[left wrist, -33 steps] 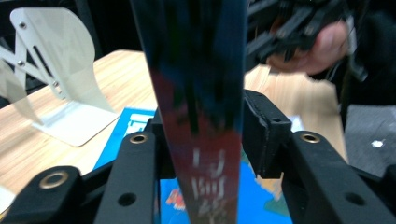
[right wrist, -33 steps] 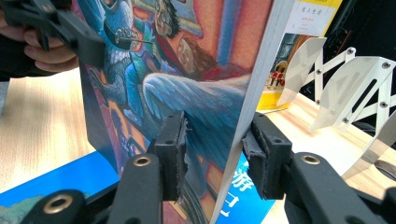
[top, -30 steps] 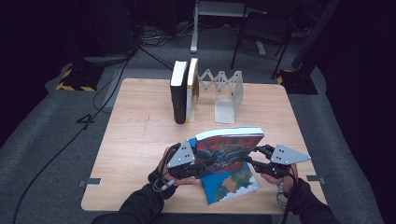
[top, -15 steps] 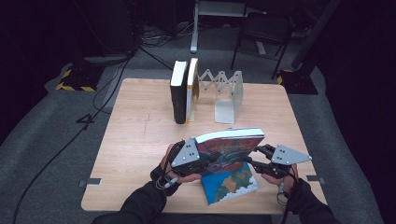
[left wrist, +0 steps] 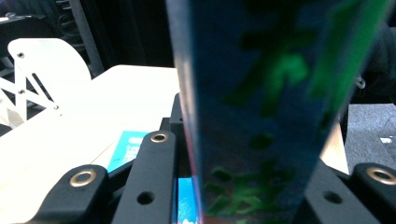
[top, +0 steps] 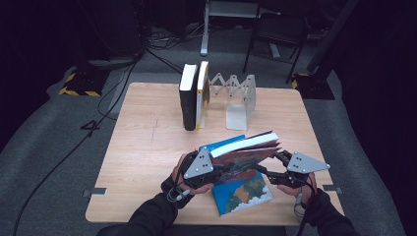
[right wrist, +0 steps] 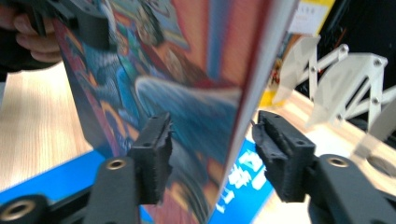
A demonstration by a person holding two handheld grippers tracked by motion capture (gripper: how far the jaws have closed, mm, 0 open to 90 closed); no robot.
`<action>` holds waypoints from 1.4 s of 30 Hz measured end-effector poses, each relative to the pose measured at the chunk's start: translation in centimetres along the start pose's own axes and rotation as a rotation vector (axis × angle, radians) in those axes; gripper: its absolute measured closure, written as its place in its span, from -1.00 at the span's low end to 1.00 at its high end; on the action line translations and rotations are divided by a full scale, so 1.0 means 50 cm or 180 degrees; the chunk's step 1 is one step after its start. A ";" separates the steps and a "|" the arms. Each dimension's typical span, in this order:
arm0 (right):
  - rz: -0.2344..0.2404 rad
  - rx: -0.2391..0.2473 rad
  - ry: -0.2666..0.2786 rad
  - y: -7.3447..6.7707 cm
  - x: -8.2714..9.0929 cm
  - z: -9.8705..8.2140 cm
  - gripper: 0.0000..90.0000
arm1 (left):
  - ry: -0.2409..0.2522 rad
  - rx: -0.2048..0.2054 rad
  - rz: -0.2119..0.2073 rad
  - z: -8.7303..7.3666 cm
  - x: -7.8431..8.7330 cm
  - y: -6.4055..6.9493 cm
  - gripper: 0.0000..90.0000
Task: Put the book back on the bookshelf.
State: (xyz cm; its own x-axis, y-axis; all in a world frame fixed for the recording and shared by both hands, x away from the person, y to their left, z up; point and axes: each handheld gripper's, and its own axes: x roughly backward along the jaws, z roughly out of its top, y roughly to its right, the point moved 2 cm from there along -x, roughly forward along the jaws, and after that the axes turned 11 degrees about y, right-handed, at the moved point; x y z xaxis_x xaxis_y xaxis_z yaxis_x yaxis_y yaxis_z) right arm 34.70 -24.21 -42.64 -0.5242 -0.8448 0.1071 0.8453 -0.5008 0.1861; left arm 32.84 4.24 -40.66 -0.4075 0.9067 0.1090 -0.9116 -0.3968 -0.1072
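Left gripper [top: 209,169] clamped on lifted book [top: 246,150], jaws just closing; right gripper [top: 268,173] astride opposite end, pads clear, just opening. Long axis left-right between both.

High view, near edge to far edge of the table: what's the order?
Blue book lying flat → colourful book held up between the two tongs → white expanding bookend rack, with two upright books to its left.

The raised book [top: 248,156] bore a red, orange and blue illustrated cover; the flat book [top: 243,194] showed blue, green and white.
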 end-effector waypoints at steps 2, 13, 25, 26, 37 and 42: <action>-0.0009 -0.0004 -0.0105 0.008 0.016 -0.006 -0.10 | 0.0016 0.0049 0.0000 -0.002 0.001 -0.004 0.63; -0.0288 -0.0203 -0.0950 0.074 0.094 -0.115 -0.23 | 0.0035 0.0077 0.0061 -0.003 -0.001 -0.005 0.63; -0.0494 -0.0526 -0.1131 0.102 0.141 -0.184 -0.26 | 0.0058 0.0042 0.0108 -0.004 -0.002 0.000 0.62; -0.0467 -0.0569 -0.1160 0.100 0.140 -0.190 -0.26 | 0.0081 0.0041 0.0119 -0.005 -0.002 -0.001 0.62; -0.0381 -0.0567 -0.1342 0.090 0.125 -0.216 -0.28 | 0.0062 0.0223 0.0242 -0.001 -0.018 -0.025 0.64; -0.0421 -0.0602 -0.1354 0.093 0.125 -0.216 -0.28 | 0.0035 0.0198 0.0267 0.017 -0.037 -0.047 0.65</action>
State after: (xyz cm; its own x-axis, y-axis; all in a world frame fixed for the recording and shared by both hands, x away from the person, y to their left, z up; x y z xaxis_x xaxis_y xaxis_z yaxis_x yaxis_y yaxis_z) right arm 36.49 -33.87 -51.67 -0.5908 -0.6395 0.4919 0.7519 -0.6575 0.0483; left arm 35.68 3.39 -39.76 -0.4823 0.8712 0.0915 -0.8760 -0.4793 -0.0538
